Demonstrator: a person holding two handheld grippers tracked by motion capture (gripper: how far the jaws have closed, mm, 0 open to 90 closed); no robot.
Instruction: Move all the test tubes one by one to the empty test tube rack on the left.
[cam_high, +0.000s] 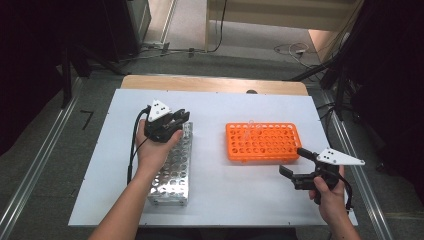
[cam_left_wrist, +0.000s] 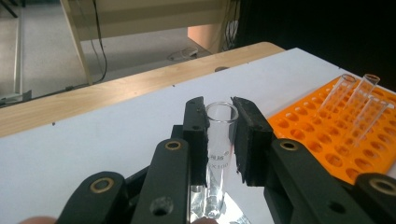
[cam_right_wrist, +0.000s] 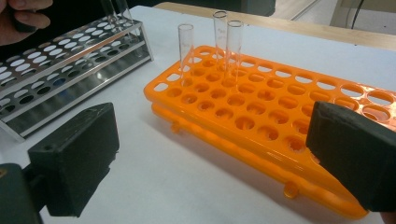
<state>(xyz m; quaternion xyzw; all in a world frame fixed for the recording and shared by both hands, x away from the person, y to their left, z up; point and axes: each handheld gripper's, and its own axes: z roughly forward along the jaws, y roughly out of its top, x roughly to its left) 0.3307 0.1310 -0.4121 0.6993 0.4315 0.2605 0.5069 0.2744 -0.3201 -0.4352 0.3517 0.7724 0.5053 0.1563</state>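
Your left gripper jaws clamp the glass tube upright over the steel rack, ready for seating; right gripper at 4 o'clock, jaws wide, empty.

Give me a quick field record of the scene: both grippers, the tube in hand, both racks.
left gripper: shut on glass test tube, above the far end of the metal rack
right gripper: open, holds nothing, near the orange rack
orange rack: three upright glass tubes near one end, other holes look vacant
metal rack: left of orange rack
surface: white board
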